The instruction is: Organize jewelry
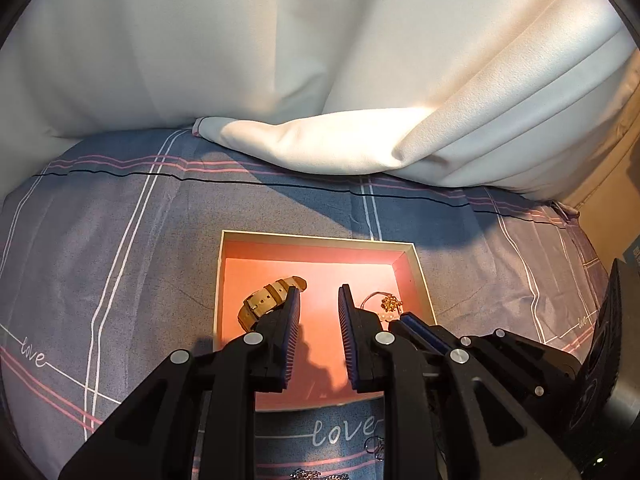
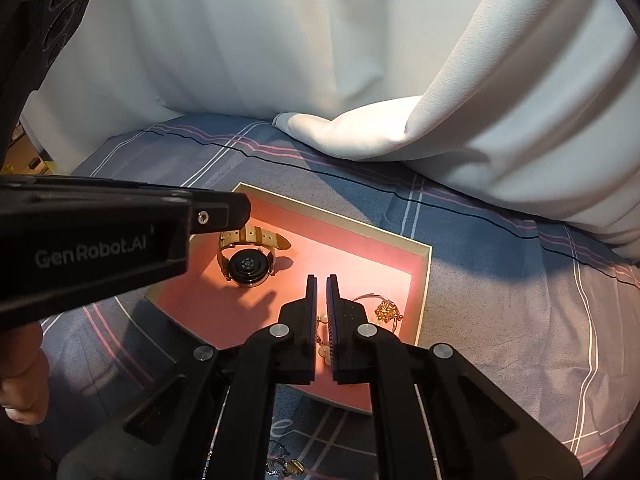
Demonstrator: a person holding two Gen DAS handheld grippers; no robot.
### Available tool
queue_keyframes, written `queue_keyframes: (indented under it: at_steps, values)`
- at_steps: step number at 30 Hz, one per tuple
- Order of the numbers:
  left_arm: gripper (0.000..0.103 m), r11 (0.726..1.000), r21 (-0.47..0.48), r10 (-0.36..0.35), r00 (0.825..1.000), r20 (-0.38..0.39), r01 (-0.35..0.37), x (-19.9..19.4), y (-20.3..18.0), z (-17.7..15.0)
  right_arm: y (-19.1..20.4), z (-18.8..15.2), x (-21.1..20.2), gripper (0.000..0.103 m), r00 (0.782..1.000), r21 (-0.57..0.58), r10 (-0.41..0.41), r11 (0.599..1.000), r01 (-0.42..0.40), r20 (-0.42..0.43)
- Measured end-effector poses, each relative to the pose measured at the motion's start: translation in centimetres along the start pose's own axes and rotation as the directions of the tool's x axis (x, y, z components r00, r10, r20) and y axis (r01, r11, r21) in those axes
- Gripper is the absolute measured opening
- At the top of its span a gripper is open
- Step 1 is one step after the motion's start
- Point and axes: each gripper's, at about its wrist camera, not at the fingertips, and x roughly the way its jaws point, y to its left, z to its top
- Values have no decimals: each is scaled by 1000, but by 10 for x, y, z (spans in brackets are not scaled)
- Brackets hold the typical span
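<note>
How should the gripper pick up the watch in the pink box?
Probably by the tan strap, from above. The watch lies in the box with its round case back facing up, wide and smooth, so pads might slip. The strap loops up behind the case, thin enough to pinch across.

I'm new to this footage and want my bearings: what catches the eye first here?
The pink-lined box glows on the grey striped bedspread, below white curtains. Inside it, a tan-strapped watch lies at the left and a gold necklace at the right. The right gripper is shut over the box; the left gripper hangs there empty, slightly parted.
</note>
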Motion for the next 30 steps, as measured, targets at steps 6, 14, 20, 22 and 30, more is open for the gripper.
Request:
queue_keyframes:
  at_steps: [6, 14, 20, 22, 30]
  values:
    - [20, 1000, 3, 12, 999, -37, -12, 11, 3, -4, -6, -5, 7, 5, 999, 16, 18, 1000, -18, -31]
    - [91, 1000, 6, -26, 999, 41, 25, -16, 8, -16, -5, -30, -12, 98, 998, -1, 2, 1000, -2, -58]
    - [97, 996, 46, -73, 997, 16, 72, -34, 22, -87, 5, -98, -57, 98, 998, 40, 57, 998, -56, -22]
    - [97, 997, 48, -66, 997, -32, 67, -28, 26, -115, 14, -123, -61, 98, 995, 43, 93, 995, -91, -44]
    - [95, 985, 165, -25, 992, -122, 45, -1, 15, -169, 50, -170, -48, 83, 984, 8, 149, 989, -149, -98]
